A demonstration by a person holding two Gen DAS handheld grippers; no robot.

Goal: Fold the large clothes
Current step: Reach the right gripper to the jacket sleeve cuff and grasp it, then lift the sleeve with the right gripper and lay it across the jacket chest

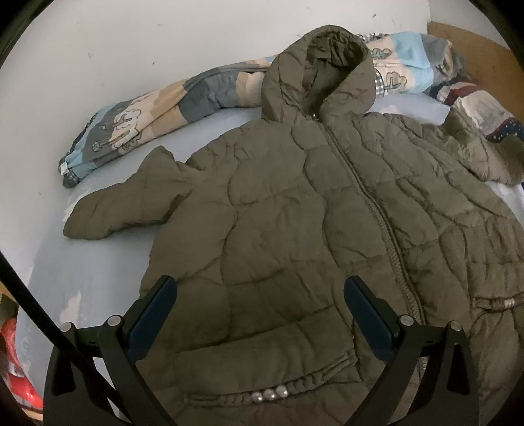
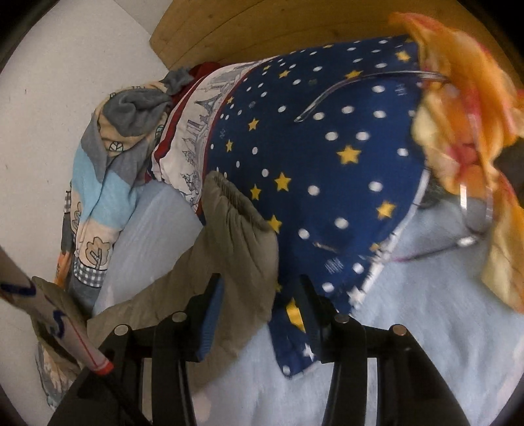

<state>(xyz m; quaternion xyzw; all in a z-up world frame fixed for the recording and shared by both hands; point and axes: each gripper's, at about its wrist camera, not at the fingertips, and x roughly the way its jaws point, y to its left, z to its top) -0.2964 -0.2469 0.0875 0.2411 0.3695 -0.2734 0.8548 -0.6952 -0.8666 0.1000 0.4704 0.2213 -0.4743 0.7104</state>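
Note:
An olive quilted hooded jacket (image 1: 294, 213) lies front up and zipped on a pale blue bed sheet (image 1: 98, 288), its hood (image 1: 327, 65) at the far side and both sleeves spread out. My left gripper (image 1: 260, 288) hovers open over the jacket's lower left panel, with nothing between its fingers. In the right wrist view the jacket's sleeve (image 2: 235, 236) ends in a gathered cuff resting against a navy star-patterned cover (image 2: 327, 147). My right gripper (image 2: 260, 288) stands partly apart astride the sleeve and the edge of that cover. Its pads do not visibly squeeze either one.
A rolled patchwork quilt (image 1: 147, 121) lies along the white wall behind the jacket. The wooden headboard (image 2: 262, 26) rises beyond the navy cover. Orange cloth (image 2: 458, 114) and clear plastic (image 2: 475, 209) sit at the right. A white rod with a red tip (image 2: 65, 324) crosses the lower left.

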